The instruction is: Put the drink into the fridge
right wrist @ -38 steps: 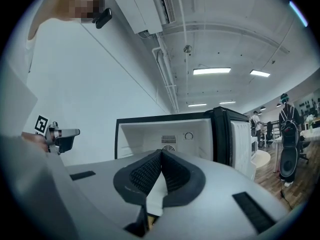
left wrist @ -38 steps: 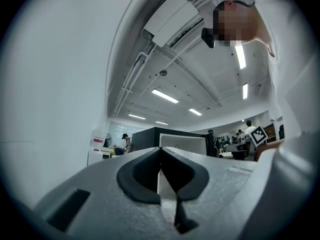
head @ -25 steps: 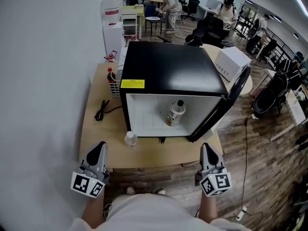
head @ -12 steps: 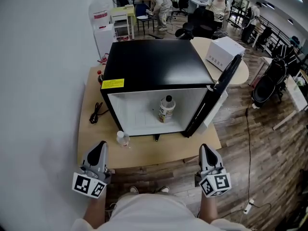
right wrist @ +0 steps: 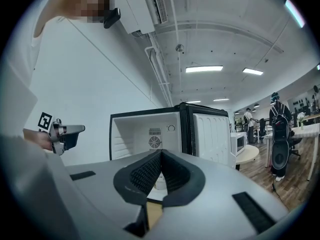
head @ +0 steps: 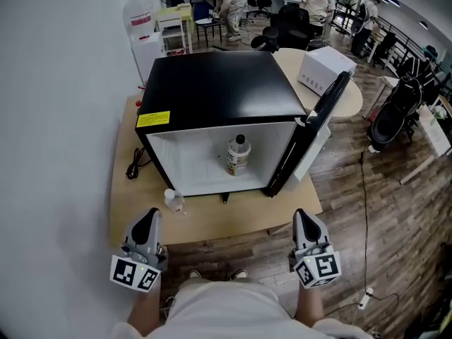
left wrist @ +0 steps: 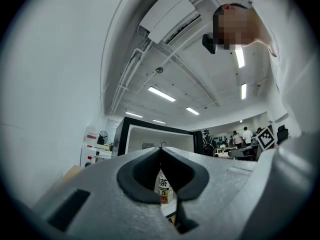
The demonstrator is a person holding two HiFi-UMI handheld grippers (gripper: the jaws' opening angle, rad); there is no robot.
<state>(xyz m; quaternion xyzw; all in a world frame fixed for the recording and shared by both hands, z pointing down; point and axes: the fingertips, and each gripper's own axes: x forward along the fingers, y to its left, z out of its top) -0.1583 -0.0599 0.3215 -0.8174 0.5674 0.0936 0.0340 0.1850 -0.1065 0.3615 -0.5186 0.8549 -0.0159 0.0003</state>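
The drink bottle (head: pixel 238 154) with a white cap and a yellow label stands upright inside the open black mini fridge (head: pixel 212 97); through the gap of my left jaws its label (left wrist: pixel 162 188) shows. The fridge door (head: pixel 311 134) hangs open to the right. My left gripper (head: pixel 150 222) is shut and empty, held at the table's near edge, left of the fridge opening. My right gripper (head: pixel 304 222) is also shut and empty, at the near right, below the door. In the right gripper view the white fridge interior (right wrist: pixel 150 134) and the door's inner side (right wrist: pixel 210 134) lie ahead.
A small clear bottle (head: pixel 171 198) stands on the wooden table (head: pixel 219 221) just left of the fridge front. A black cable (head: pixel 133 165) lies on the table's left side. A white box (head: pixel 323 69) sits on a round table behind. People and chairs stand in the far office.
Both grippers stay at the bottom of the head view while the fridge and table have slid up and left in the picture. The bottle inside has not moved.
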